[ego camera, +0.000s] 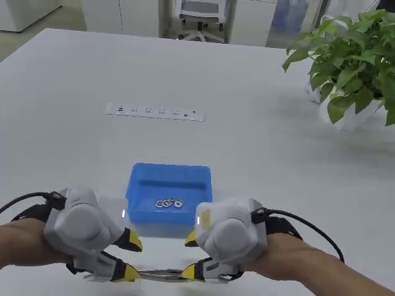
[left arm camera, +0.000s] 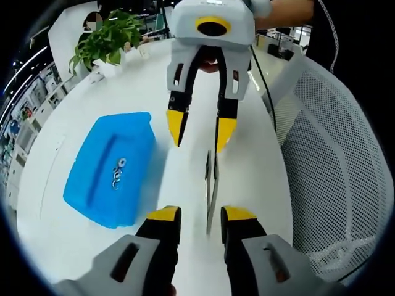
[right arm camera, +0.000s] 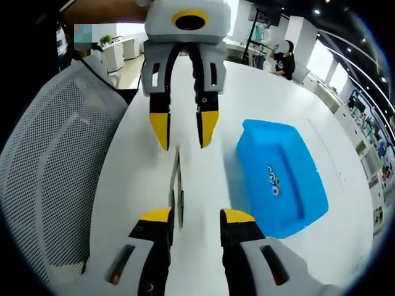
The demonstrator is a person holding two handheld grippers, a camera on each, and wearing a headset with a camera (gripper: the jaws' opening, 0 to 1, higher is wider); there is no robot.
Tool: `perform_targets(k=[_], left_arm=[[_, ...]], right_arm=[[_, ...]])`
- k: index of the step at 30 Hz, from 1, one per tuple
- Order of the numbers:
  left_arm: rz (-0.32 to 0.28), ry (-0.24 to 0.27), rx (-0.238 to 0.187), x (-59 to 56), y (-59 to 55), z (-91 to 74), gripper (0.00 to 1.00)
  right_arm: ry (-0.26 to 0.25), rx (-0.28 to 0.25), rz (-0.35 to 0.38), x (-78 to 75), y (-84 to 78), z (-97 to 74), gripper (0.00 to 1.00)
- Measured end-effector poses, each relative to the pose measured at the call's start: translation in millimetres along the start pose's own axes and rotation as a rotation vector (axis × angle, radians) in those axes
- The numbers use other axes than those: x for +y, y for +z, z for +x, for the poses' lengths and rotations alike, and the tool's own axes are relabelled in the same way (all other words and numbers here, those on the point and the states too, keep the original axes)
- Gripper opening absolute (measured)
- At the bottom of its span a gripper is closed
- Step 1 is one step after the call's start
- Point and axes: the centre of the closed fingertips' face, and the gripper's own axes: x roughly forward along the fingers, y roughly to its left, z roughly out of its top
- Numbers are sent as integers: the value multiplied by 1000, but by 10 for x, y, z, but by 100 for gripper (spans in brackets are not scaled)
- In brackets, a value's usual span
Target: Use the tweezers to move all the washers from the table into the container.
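A blue container (ego camera: pixel 170 182) stands on the white table and holds several metal washers (ego camera: pixel 170 203). Thin metal tweezers (ego camera: pixel 162 275) lie flat on the table near its front edge. My left gripper (ego camera: pixel 131 257) and right gripper (ego camera: pixel 191 256) face each other over the tweezers, both open. In the left gripper view the tweezers (left arm camera: pixel 212 185) run between my left gripper's (left arm camera: pixel 200 216) jaws toward the right gripper (left arm camera: pixel 200 132), with the container (left arm camera: pixel 108 169) and washers (left arm camera: pixel 117 172) to the left. In the right gripper view the tweezers (right arm camera: pixel 176 185) lie between my right gripper's (right arm camera: pixel 196 217) jaws, and the container (right arm camera: pixel 284 176) is to the right.
A white power strip (ego camera: pixel 154 112) lies beyond the container. A potted plant (ego camera: pixel 352 55) stands at the far right of the table. A mesh chair (left arm camera: pixel 321 154) sits close behind the table's near edge. An office chair (ego camera: pixel 200 18) stands past the far side.
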Motion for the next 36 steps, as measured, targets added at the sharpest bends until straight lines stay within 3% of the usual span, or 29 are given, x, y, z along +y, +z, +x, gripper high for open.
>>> perform_targets(k=[8, 17, 28, 36], left_arm=[[-77, 70, -92, 130, 108, -271, 44], [-134, 105, -190, 161, 265, -495, 63], [-197, 145, -243, 213, 283, -654, 82], [-204, 179, -237, 223, 286, -735, 94]], right_arm=[[-90, -54, 94, -200, -21, -260, 52], [-155, -132, 186, -362, -51, -537, 74], [-156, -193, 270, -362, -167, -750, 93], [-163, -194, 278, -369, -195, -824, 100]])
